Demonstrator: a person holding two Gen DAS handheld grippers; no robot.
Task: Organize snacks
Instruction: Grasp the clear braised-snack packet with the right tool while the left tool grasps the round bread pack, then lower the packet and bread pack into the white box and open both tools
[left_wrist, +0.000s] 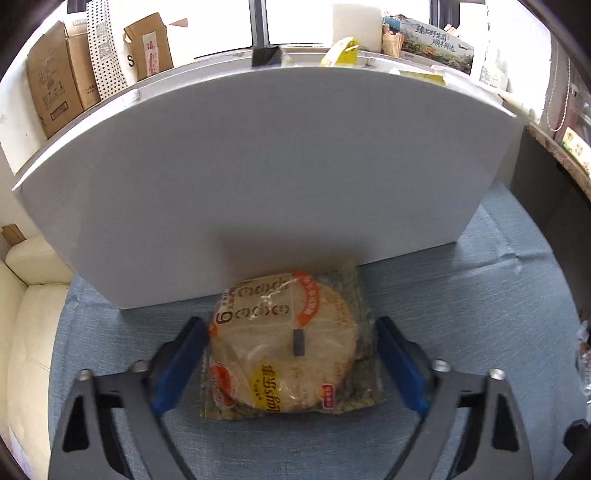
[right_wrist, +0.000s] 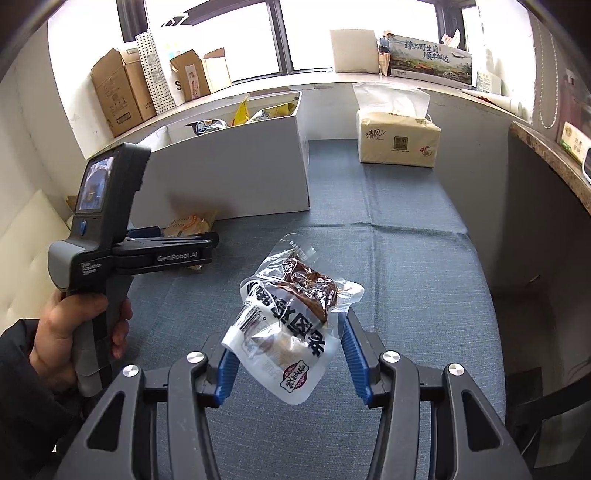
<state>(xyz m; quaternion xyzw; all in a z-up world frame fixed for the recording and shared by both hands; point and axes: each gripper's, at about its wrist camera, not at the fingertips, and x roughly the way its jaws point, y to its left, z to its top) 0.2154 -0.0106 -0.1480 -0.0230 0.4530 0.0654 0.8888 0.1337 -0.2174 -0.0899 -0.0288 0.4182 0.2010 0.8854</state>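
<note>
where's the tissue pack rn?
Right wrist view only: the tissue pack stands on the blue tablecloth at the far right, to the right of the white snack box, just below the window ledge.

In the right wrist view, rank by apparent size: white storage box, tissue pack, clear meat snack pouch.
1. Open white cardboard storage box.
2 and 3, unsure: the beige paper tissue pack and the clear plastic meat snack pouch look alike; the pouch is much nearer the camera.
</note>
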